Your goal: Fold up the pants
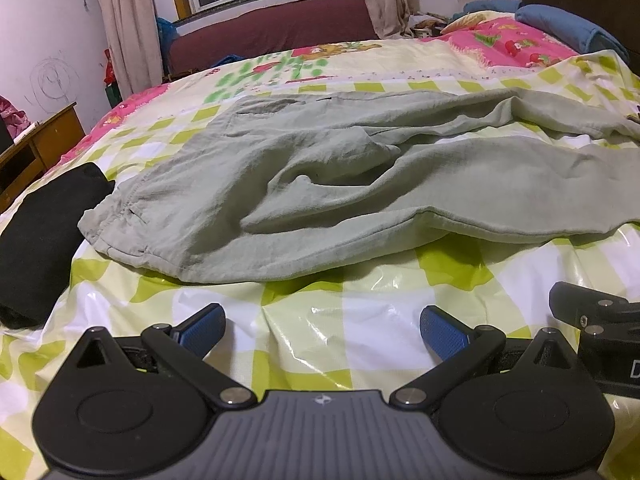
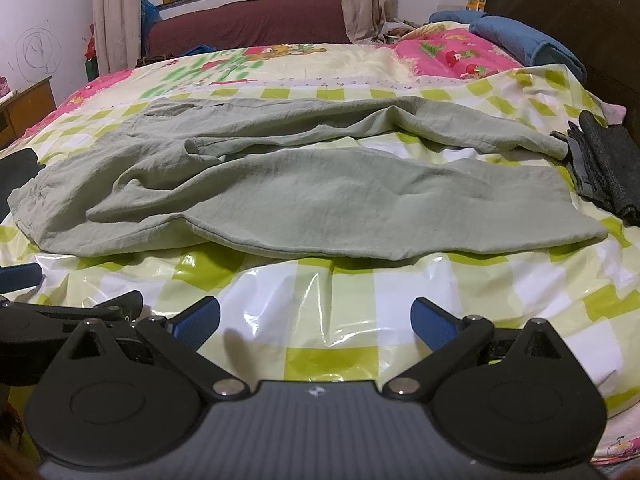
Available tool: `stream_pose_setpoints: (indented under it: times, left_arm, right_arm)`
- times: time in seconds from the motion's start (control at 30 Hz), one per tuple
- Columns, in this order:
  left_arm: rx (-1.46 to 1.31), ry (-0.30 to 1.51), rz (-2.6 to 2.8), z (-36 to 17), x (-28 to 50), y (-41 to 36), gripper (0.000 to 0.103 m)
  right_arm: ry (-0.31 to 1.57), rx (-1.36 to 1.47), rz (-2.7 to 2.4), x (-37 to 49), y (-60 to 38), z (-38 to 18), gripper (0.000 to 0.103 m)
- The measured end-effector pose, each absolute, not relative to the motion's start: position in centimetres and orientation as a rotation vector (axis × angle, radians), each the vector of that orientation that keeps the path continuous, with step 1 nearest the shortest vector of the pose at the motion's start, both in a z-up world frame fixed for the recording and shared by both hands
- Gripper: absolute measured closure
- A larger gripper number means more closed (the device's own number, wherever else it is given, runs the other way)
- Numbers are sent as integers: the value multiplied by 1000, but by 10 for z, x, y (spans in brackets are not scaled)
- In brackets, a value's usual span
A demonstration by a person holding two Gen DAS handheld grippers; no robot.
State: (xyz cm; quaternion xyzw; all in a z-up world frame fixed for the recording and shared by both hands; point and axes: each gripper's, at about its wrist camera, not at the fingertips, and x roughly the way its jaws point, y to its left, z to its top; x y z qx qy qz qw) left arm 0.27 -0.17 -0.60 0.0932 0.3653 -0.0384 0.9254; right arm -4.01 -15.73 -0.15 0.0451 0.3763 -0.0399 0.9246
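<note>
Light grey-green pants (image 1: 340, 184) lie spread and wrinkled across the bed, waistband to the left, both legs running right; they also show in the right wrist view (image 2: 320, 192). My left gripper (image 1: 322, 326) is open and empty, hovering over the checked plastic sheet (image 1: 360, 320) just in front of the pants' near edge. My right gripper (image 2: 316, 320) is open and empty, in front of the near leg. The right gripper's body (image 1: 592, 316) shows at the left wrist view's right edge. The left gripper (image 2: 60, 312) shows at the right wrist view's left edge.
A folded black garment (image 1: 44, 236) lies left of the waistband. A dark grey folded cloth (image 2: 604, 164) lies by the leg ends at right. Blue pillows (image 2: 528, 40) and a dark headboard (image 2: 580, 8) stand far right. A wooden table (image 1: 36, 148) stands left of the bed.
</note>
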Motion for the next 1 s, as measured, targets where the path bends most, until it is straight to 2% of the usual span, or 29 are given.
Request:
stream_pose_setpoints:
  times: [0.5, 0.67, 1.0]
  left_arm:
    - [187, 765, -81, -8, 5, 0, 0]
    - [182, 772, -78, -4, 9, 3, 0]
    - [132, 730, -34, 25, 33, 70, 0]
  right_arm:
    - [779, 98, -74, -39, -157, -3, 2]
    - [757, 85, -39, -35, -149, 3, 8]
    - [686, -72, 173, -1, -89, 15, 8]
